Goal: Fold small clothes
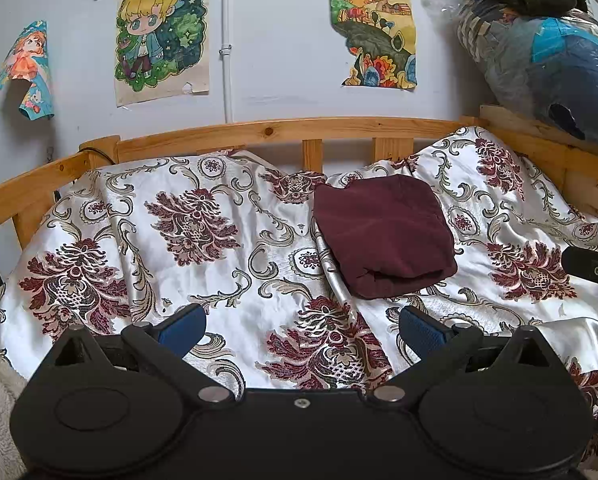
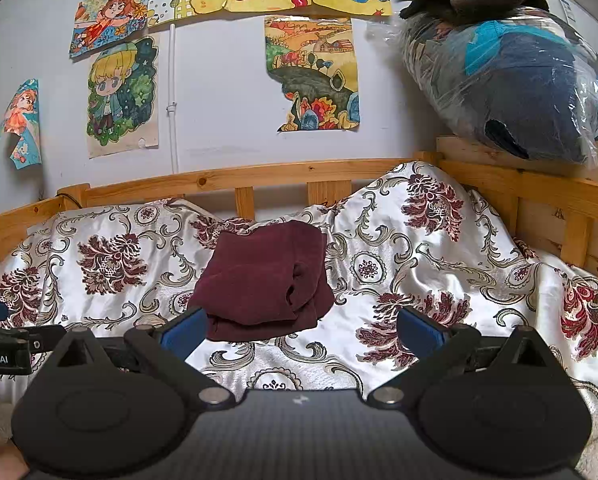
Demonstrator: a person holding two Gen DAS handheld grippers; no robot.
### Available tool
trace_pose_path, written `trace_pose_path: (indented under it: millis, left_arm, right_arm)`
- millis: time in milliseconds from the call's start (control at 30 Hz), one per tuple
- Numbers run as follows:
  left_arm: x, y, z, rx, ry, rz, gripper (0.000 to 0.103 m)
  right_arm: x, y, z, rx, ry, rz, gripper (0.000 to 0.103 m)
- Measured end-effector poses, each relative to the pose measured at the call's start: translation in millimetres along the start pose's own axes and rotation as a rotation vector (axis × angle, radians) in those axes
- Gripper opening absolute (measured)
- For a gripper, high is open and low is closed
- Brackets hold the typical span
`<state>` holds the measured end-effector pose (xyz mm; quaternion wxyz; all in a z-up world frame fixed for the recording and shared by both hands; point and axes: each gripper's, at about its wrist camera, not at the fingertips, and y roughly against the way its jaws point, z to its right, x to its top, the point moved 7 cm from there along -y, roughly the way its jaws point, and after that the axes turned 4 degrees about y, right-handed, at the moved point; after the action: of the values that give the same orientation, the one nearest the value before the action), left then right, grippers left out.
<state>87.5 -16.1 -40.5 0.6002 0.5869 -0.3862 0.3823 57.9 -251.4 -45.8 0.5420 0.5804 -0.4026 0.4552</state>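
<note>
A folded dark maroon garment point(image 1: 383, 236) lies on the floral satin bedspread point(image 1: 203, 240), right of centre in the left wrist view. My left gripper point(image 1: 303, 330) is open and empty, held short of the garment. In the right wrist view the garment point(image 2: 263, 280) lies just beyond my right gripper point(image 2: 303, 330), which is open and empty; its left blue pad point(image 2: 183, 332) is close to the garment's near left corner. The garment is a compact square with a loose fold on its right side.
A wooden bed rail point(image 1: 283, 130) runs along the back and both sides. A plastic-wrapped bundle of bedding point(image 2: 511, 84) with dark clothes on top sits on the right rail. Drawings point(image 1: 161, 36) hang on the wall. The other gripper shows at the right edge point(image 1: 591, 268).
</note>
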Motion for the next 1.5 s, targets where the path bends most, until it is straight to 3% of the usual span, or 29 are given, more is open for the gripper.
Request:
trace_pose_path:
  millis: [1500]
  left_arm:
    - [-1.2,-0.9,-5.6,0.036,-0.018,-0.011,0.102]
  right_arm:
    - [-1.0,-0.1,1.6,0.0,-0.002,-0.004,0.103]
